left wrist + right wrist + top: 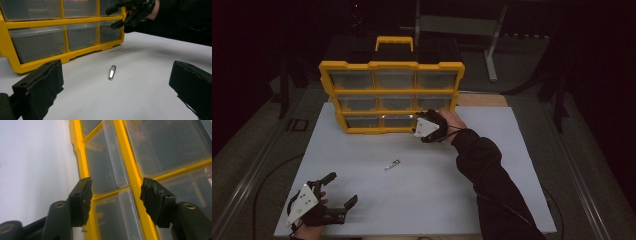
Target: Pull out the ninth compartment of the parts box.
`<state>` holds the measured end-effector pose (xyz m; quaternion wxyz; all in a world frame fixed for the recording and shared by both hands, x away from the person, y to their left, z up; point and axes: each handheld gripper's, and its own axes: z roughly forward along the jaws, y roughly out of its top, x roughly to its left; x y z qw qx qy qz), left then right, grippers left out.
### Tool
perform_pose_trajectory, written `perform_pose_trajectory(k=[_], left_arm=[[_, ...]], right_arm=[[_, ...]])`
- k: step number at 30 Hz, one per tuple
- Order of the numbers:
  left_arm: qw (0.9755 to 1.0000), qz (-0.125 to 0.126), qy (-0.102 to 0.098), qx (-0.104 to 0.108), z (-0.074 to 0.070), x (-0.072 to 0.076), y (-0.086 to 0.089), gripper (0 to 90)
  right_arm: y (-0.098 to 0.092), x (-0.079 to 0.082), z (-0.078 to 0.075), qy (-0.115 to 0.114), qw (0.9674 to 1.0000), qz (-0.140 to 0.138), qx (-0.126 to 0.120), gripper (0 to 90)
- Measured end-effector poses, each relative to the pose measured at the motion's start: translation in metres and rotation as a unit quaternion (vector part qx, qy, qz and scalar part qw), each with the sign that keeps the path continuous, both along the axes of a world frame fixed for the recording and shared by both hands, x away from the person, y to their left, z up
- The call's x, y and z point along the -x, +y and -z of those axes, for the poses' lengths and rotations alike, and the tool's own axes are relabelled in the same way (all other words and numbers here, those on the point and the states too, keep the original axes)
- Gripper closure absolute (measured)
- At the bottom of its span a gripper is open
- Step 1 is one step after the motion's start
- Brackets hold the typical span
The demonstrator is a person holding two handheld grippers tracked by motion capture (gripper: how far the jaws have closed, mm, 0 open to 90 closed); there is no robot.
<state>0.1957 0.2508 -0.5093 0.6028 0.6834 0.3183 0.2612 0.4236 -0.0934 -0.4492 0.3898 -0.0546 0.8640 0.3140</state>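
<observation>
Metal and small, the flat silver nail clipper [112,72] lies mid-table on the white tabletop [452,195], likely light, stiff, slippery, best pinched across its sides by the spread-open left gripper [116,85]; the right gripper [116,195], also spread, faces the yellow clear-drawered organiser [392,95].

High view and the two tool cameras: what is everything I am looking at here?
Yellow plastic drawer cabinet with clear drawers: one, yellow frame, nine clear drawers in three rows, far middle of the board, handle on top.
Small silver metal nail clipper: one, silver, lying flat mid-board, apart from everything.
White rectangular board: one, white, under it all.
Grey metal stand: one, grey, in the dark behind the cabinet.
Left tool: one, black with grey plate, near left corner, jaws wide open, empty.
Right tool: one, black, at the cabinet's lower right drawers, jaws open, holding nothing.
Dark sleeve: one, right forearm.
</observation>
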Motion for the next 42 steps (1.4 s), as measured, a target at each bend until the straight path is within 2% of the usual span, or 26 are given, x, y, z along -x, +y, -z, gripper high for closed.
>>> perform_pose_trajectory(k=[1,6,7,8,10,11,12,15,21,23,25,27,32,37,38,40,42], left_arm=[[1.0000,0.000,-0.001,-0.001,-0.001,0.000,0.000,0.0],[1.0000,0.002,0.002,0.000,0.000,0.000,0.000,0.0],[1.0000,0.002,0.002,0.000,0.000,0.000,0.000,0.0],[1.0000,0.003,0.000,0.001,0.000,0.000,0.000,0.0],[1.0000,0.006,-0.002,0.002,0.000,0.000,0.000,0.0],[1.0000,0.007,-0.002,0.001,0.000,0.000,0.000,0.0],[1.0000,0.008,-0.001,0.002,0.000,0.000,0.000,0.0],[1.0000,0.008,0.001,0.002,0.000,0.000,-0.001,0.0],[0.9999,0.012,0.001,0.002,0.000,0.000,-0.001,0.0],[0.9999,0.012,0.003,0.000,0.001,-0.001,-0.002,0.0],[0.9999,0.014,0.004,-0.001,0.001,-0.001,-0.002,0.0],[0.9999,0.014,0.005,-0.003,0.001,-0.001,-0.002,0.0],[0.9999,0.014,0.006,-0.002,0.001,-0.001,-0.003,0.0],[0.9999,0.016,0.007,-0.003,0.002,-0.002,-0.004,0.0],[0.9998,0.016,0.007,-0.003,0.002,-0.002,-0.004,0.0],[0.9998,0.016,0.008,-0.004,0.002,-0.002,-0.004,0.0],[0.9998,0.017,0.008,-0.004,0.002,-0.002,-0.004,0.0]], right_arm=[[0.003,-0.002,0.002,-0.007,0.9999,-0.007,0.011,46.8],[0.006,-0.006,0.007,-0.035,0.9987,-0.009,0.037,52.5],[0.006,-0.006,0.007,-0.035,0.9987,-0.009,0.037,52.5],[0.006,-0.007,0.009,-0.051,0.9979,-0.004,0.041,58.9],[0.006,-0.007,0.009,-0.054,0.9977,-0.004,0.040,59.0],[0.006,-0.008,0.012,-0.075,0.9955,-0.007,0.057,59.1],[0.006,-0.009,0.013,-0.080,0.9949,-0.010,0.061,59.4],[0.004,-0.012,0.016,-0.082,0.9940,-0.006,0.072,60.4],[0.002,-0.017,0.013,-0.058,0.9958,-0.012,0.070,65.3],[0.002,-0.018,0.012,-0.071,0.9938,-0.020,0.083,69.0],[0.003,-0.018,0.011,-0.077,0.9918,-0.026,0.098,69.1],[0.001,-0.019,0.010,-0.063,0.9937,-0.026,0.089,69.0],[-0.001,-0.022,0.010,-0.064,0.9932,-0.040,0.088,68.4],[-0.001,-0.023,0.011,-0.063,0.9941,-0.040,0.079,68.1],[-0.001,-0.022,0.011,-0.057,0.9950,-0.037,0.073,68.5],[0.002,-0.023,0.016,-0.063,0.9938,-0.037,0.083,68.0],[-0.001,-0.024,0.017,-0.046,0.9968,-0.027,0.058,69.2]])
